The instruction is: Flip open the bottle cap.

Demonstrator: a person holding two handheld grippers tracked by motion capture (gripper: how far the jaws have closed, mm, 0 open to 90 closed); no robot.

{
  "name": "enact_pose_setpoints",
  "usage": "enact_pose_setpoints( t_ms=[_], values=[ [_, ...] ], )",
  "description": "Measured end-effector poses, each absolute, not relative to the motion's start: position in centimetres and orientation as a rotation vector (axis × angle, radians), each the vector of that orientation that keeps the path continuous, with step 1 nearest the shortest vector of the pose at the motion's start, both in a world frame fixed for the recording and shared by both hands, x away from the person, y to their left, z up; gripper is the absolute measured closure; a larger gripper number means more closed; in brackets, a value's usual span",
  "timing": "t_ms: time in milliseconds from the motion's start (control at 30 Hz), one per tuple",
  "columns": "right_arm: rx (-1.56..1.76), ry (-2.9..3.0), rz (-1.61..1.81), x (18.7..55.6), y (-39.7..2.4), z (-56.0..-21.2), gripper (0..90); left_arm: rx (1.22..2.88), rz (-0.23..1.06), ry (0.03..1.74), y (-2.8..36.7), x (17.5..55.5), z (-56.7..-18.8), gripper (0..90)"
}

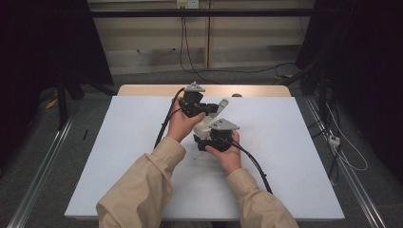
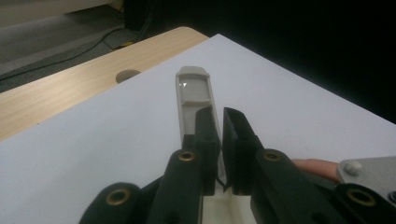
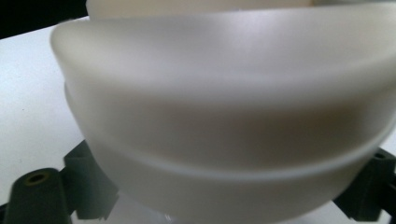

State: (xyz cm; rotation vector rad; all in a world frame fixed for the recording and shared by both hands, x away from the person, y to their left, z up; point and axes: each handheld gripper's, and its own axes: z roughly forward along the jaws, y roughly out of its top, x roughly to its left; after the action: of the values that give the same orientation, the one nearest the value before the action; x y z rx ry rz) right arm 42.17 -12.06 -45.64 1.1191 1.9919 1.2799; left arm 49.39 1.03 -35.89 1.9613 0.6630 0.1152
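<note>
we have both grippers on one pale grey-white plastic object [image 1: 207, 124] held just above the white worktop [image 1: 119, 156] near its middle. it looks like a rounded body with a long flat arm or handle [image 2: 194, 100] running out from it; what it is exactly we cannot tell.

the left gripper [image 1: 212, 109] sits at the far side. in the left gripper view its fingers [image 2: 208, 135] are closed nearly together on the edge of the flat handle, with a thin gap between them and the handle running forward past the tips. so we judge this grip as made.

the right gripper [image 1: 202, 141] is at the near side, below the rounded body. in the right gripper view that body [image 3: 224, 116] curves right across, very close and blurred, with the black fingers [image 3: 88, 177] showing at the lower corners on either side of it. they seem spread around the body, but whether they press on it or only cradle it we cannot tell.

as for progress, we judge the object picked up and shared between both hands; whatever opening, folding or setting down is meant appears not yet done.

our left forearm reaches forward with the hand [image 1: 180, 124] wrapped round its gripper; the right hand [image 1: 227, 154] is drawn closer in, its wrist bent inward toward the object.
</note>
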Motion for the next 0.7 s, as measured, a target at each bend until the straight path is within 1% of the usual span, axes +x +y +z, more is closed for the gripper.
enact_pose_setpoints(
  t_ms=[133,167,233,367,433,500,567,700],
  values=[
    [1.125,2.042,1.258,42.0,-12.2,-45.5,8.9,1.954,0.082,0.654,1.1,49.0,-35.7,79.0],
    [1.122,2.042,1.251,41.9,-12.3,-45.5,8.6,1.951,0.067,0.652,1.2,48.9,-35.7,76.4],
    [1.129,2.051,1.242,41.8,-12.4,-45.3,8.0,1.957,0.059,0.642,1.2,48.7,-35.7,75.4],
    [1.127,2.042,1.260,41.4,-12.7,-45.1,9.9,1.950,0.041,0.641,1.6,48.3,-35.7,69.6],
    [1.127,2.053,1.253,41.3,-12.9,-45.2,9.5,1.948,0.030,0.647,1.9,48.1,-35.6,65.0],
    [1.141,2.055,1.251,41.0,-13.3,-45.3,9.7,1.954,0.026,0.636,2.4,47.8,-35.6,63.5],
    [1.153,2.067,1.252,40.8,-13.7,-45.3,8.6,1.953,0.018,0.628,2.8,47.5,-35.5,59.2],
    [1.151,2.082,1.273,40.1,-14.2,-45.0,9.2,1.944,0.024,0.618,3.9,46.8,-35.3,52.9]
  ],
)
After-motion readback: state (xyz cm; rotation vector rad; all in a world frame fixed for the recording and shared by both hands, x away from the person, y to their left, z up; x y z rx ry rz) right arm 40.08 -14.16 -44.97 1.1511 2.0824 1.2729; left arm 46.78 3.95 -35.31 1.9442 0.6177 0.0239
